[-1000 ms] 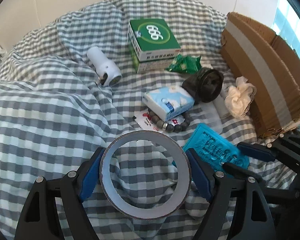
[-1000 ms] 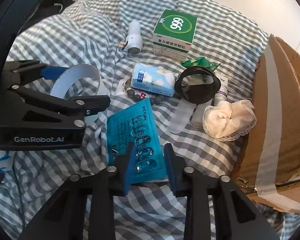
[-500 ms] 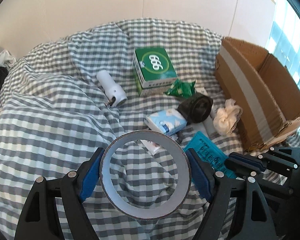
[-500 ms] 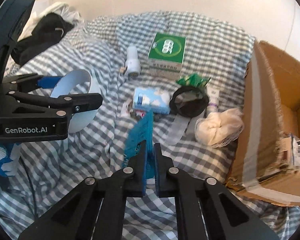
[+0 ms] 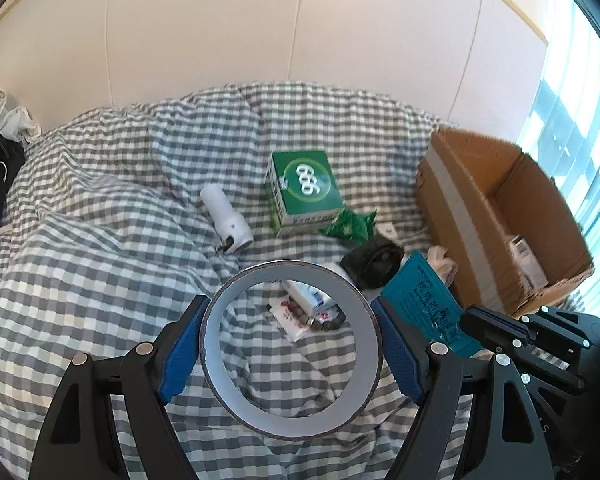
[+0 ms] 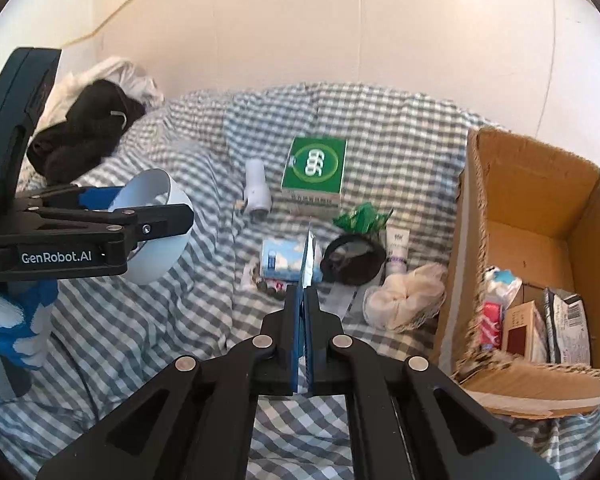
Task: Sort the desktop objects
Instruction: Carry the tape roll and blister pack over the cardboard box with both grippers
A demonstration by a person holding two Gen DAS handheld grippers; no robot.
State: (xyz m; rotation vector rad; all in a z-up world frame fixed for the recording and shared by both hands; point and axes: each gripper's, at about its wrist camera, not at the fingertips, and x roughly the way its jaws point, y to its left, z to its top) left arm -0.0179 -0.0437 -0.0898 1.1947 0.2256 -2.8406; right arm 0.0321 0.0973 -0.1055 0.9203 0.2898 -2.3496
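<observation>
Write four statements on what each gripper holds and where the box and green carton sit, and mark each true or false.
1. The left gripper clamps a tape roll. True.
2. The right gripper is open and empty. False: it is shut on a teal blister pack.
3. The cardboard box is empty. False: several packets lie inside.
4. The green carton lies on the checked sheet. True.
</observation>
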